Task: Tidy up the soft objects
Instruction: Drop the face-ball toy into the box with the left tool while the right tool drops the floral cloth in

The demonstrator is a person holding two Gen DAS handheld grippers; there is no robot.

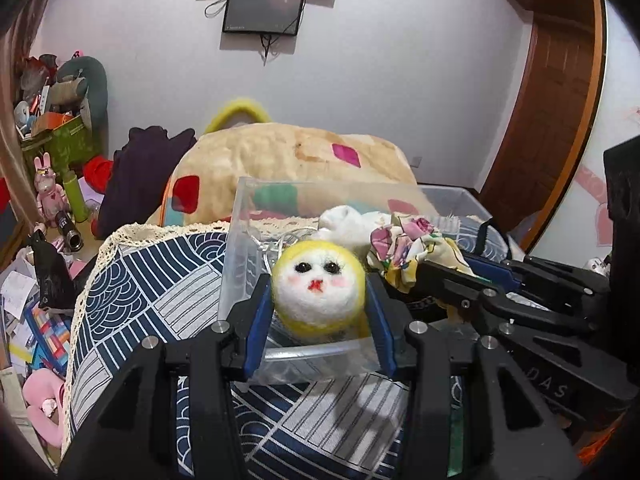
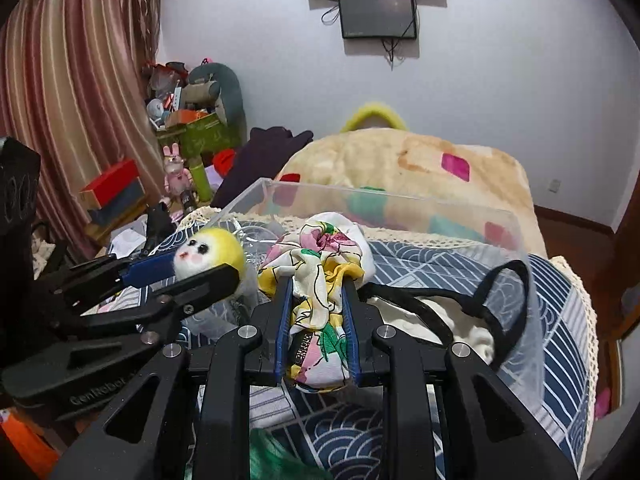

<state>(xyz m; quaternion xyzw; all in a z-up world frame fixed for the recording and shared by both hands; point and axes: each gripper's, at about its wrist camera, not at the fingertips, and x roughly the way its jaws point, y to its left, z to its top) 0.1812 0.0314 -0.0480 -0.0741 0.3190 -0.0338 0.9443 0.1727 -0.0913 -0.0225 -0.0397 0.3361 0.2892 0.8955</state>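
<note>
My left gripper (image 1: 319, 280) is shut on a round yellow-and-white felt face toy (image 1: 318, 287) and holds it over the near rim of a clear plastic bin (image 1: 256, 196). My right gripper (image 2: 317, 280) is shut on a crumpled floral cloth (image 2: 316, 256) and holds it over the same bin (image 2: 400, 196). In the left wrist view the floral cloth (image 1: 404, 240) and the right gripper (image 1: 448, 272) come in from the right. In the right wrist view the toy (image 2: 208, 250) and the left gripper (image 2: 192, 264) sit at the left. A white soft item (image 1: 348, 220) and a black-strapped item (image 2: 472, 312) lie in the bin.
The bin stands on a navy patterned cloth with lace trim (image 1: 160, 280) over a table. Behind it lies a beige quilt with coloured patches (image 2: 420, 160). A cluttered floor with boxes and toys (image 1: 44, 216) is at the left. A wooden door (image 1: 560, 100) is at the right.
</note>
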